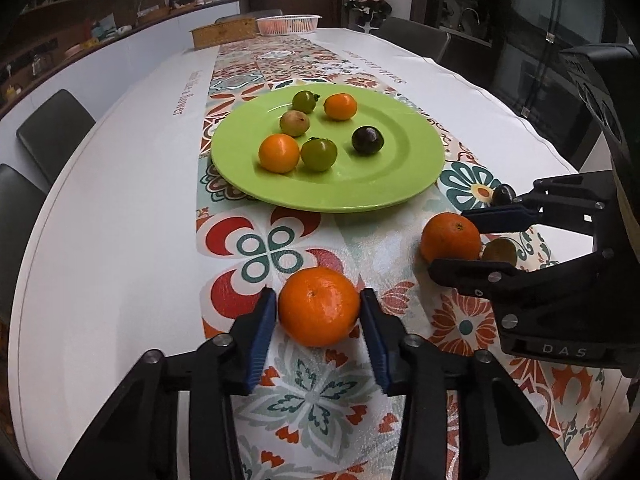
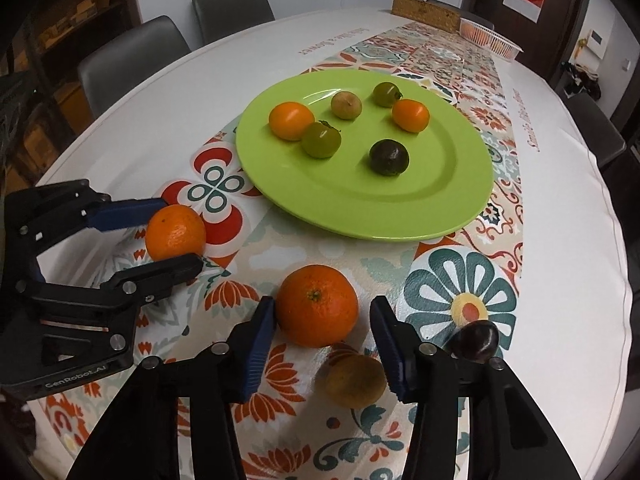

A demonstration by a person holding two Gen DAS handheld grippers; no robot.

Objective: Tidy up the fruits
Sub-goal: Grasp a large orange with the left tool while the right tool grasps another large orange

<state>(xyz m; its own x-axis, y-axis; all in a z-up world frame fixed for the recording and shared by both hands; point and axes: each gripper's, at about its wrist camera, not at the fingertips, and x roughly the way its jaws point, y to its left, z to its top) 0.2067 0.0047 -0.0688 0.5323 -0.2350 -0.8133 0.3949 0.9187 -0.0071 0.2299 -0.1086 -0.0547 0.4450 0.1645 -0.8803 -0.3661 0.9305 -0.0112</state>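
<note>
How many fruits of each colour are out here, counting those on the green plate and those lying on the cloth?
Orange fruit: 4
Green fruit: 2
Yellow-brown fruit: 2
Dark fruit: 2
Total: 10

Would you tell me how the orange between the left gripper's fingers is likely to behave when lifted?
The orange looks round, so it would probably roll on the flat tablecloth if nudged. Its dimpled, slightly shiny peel may slip a little against the pads of the left gripper. It looks firm and fairly heavy for its size.
</note>
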